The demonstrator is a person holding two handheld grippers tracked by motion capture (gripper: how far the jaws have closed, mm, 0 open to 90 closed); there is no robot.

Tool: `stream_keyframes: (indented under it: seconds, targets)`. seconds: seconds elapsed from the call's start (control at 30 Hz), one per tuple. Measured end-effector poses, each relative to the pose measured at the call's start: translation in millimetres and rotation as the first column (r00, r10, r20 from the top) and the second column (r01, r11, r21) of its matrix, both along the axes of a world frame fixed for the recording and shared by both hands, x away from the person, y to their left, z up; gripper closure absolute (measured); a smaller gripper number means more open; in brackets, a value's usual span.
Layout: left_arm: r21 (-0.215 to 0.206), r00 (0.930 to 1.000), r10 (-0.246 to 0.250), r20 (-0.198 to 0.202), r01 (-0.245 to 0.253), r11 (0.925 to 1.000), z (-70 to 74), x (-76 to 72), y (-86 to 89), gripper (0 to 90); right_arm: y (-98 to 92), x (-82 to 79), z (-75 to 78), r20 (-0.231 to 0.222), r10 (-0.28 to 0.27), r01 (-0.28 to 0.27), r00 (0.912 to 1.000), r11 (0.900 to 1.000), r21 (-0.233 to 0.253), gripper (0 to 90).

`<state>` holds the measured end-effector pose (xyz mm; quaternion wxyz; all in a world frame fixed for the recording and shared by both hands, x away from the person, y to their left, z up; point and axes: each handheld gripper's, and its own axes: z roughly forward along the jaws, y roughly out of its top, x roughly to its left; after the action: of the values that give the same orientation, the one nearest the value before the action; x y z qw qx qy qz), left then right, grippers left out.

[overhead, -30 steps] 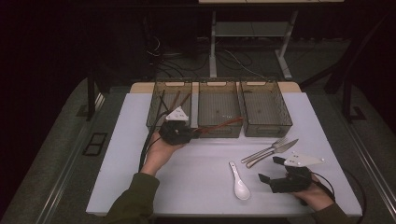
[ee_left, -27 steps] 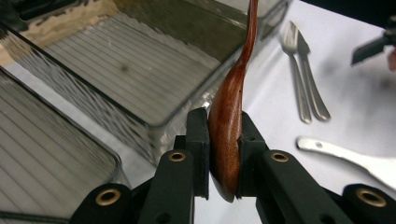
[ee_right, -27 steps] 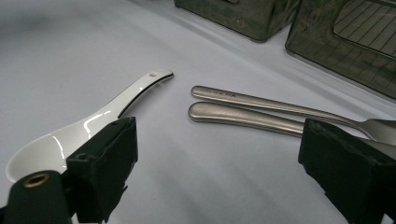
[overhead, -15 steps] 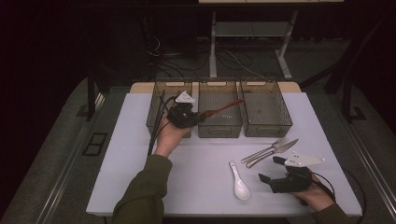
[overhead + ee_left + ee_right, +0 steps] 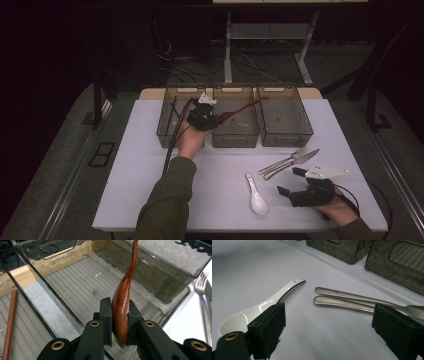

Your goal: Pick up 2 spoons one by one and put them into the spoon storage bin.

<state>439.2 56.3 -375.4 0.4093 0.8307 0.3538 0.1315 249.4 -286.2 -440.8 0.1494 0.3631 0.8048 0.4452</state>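
Left claw (image 5: pixel 214 121): at upper centre of the high view, clamped flat on the bowl of a wooden spoon (image 5: pixel 121 305), which is gripped by its broad end so the slim handle points ahead over the middle bin.
Right claw (image 5: pixel 300 184): lower right of the high view, low over the desk, its jaws wide apart and holding nothing, seemingly parked while the other hand works.
Desk (image 5: pixel 130 170): a white top that carries the three bins along its far edge and the loose cutlery at lower right.
Bins: three smoky clear trays side by side; the middle bin (image 5: pixel 235 135) looks bare on its ribbed floor, the left bin (image 5: pixel 166 125) already holds long dark sticks, and the right bin (image 5: pixel 286 131) sits beyond the spoon's tip, which suggests sorting by kind.
Wooden spoon: held in the air above the middle bin, tilted, handle tip toward the upper right; judged to be on its way to being set down there.
Fork and knife (image 5: pixel 352 300): lying side by side on the desk in front of the right claw.
White spoon (image 5: pixel 256 195): a ceramic soup spoon just left of the right claw.
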Motion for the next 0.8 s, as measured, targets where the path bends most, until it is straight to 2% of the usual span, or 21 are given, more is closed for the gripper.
stream_keyframes:
  seconds: [0.13,0.2,0.27,0.33,0.37,0.43,0.53,0.8]
  targets:
    - [0.012,0.9992,0.037,-0.013,-0.037,0.9992,-3.8,3.1,-1.5,79.3,-0.4,-0.1,0.4,0.001,-0.001,0.001,1.0000,1.000,0.001,12.0]
    - [0.017,0.9990,0.040,-0.019,-0.040,0.9991,-5.8,4.4,-1.7,79.3,-0.7,0.0,0.4,0.001,-0.002,0.002,1.0000,1.000,0.002,12.1]
    - [0.038,0.9984,0.052,-0.024,-0.051,0.9980,-7.7,4.9,-3.0,79.3,-0.9,0.1,0.4,0.000,-0.002,0.002,1.0000,1.000,0.002,12.0]
    - [0.030,0.9976,0.060,-0.033,-0.059,0.9978,-10.2,5.4,-4.5,79.2,-0.9,-0.2,0.6,-0.002,-0.002,0.002,1.0000,1.000,0.004,12.1]
    - [0.045,0.9977,0.059,-0.034,-0.057,0.9973,-10.5,5.9,-4.2,79.1,-0.9,-0.2,0.7,-0.003,-0.002,0.002,1.0000,1.000,0.003,12.0]
    - [0.046,0.9978,0.051,-0.042,-0.049,0.9977,-11.9,6.5,-5.1,78.8,-0.9,-0.3,0.8,-0.003,-0.002,0.002,1.0000,1.000,0.003,12.0]
    - [0.031,0.9976,0.058,-0.039,-0.057,0.9979,-12.8,6.0,-7.3,74.2,-1.3,-0.2,0.9,-0.001,-0.003,0.003,1.0000,1.000,0.005,12.0]
    - [0.026,0.9984,0.046,-0.033,-0.045,0.9986,-12.7,6.1,-7.1,65.1,-1.4,-0.2,1.0,0.000,-0.002,0.002,1.0000,1.000,0.004,12.0]
